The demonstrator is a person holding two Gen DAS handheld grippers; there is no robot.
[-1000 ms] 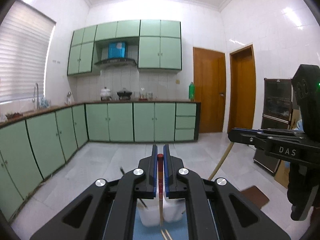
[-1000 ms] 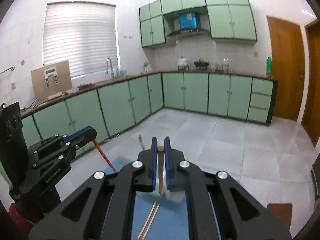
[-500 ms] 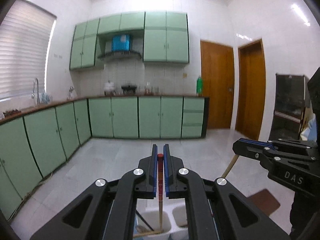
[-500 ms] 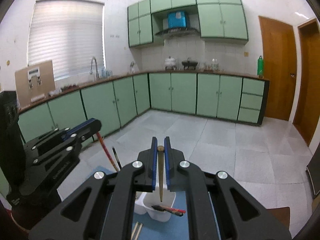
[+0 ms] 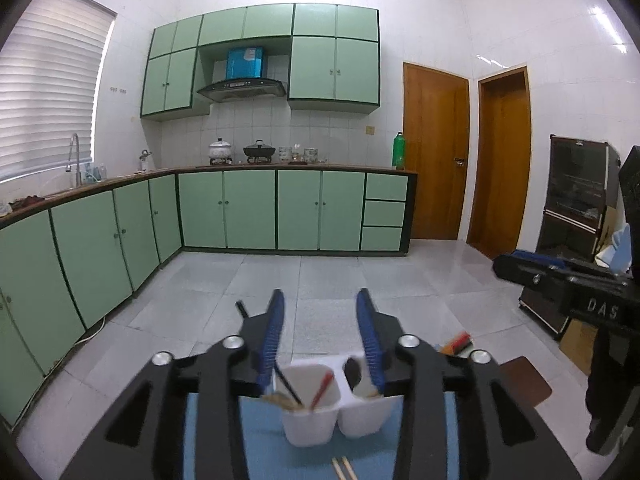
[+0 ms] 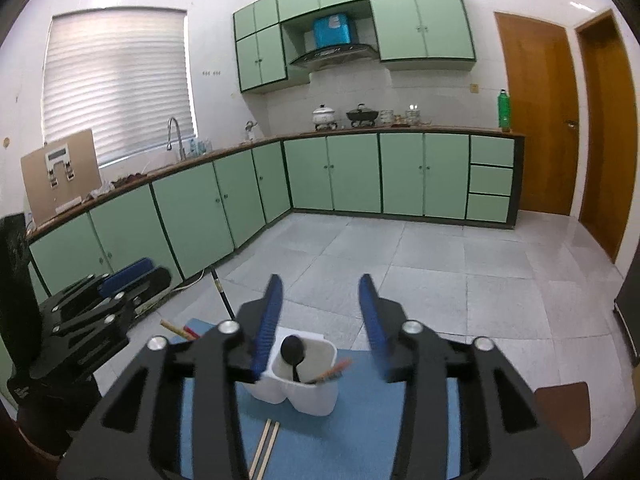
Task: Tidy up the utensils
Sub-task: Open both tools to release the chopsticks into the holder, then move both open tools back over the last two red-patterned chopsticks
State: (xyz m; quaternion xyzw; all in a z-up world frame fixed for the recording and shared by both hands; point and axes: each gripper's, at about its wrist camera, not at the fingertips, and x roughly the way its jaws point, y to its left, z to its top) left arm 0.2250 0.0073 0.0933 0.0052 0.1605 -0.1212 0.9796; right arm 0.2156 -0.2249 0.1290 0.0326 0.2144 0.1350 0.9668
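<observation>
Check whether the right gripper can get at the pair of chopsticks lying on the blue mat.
Probably yes: the right gripper is open and empty, and the chopsticks lie uncovered on the mat, nearer than the white holder.

Both grippers now stand open over the holder (image 5: 332, 404), where a second ago each was clamped on a chopstick. The left gripper (image 5: 320, 332) has just been opening; nothing is between its jaws, and the red-tipped chopstick (image 5: 322, 390) it held now leans inside the holder's left cup. The right gripper (image 6: 318, 320) has just been opening too, its jaws bare; its wooden chopstick has left them, and a stick (image 6: 330, 372) lies slanted in the holder's right cup beside the black spoon (image 6: 293, 350). Both cameras sit lower and nearer the holder, which shows fuller than before.
</observation>
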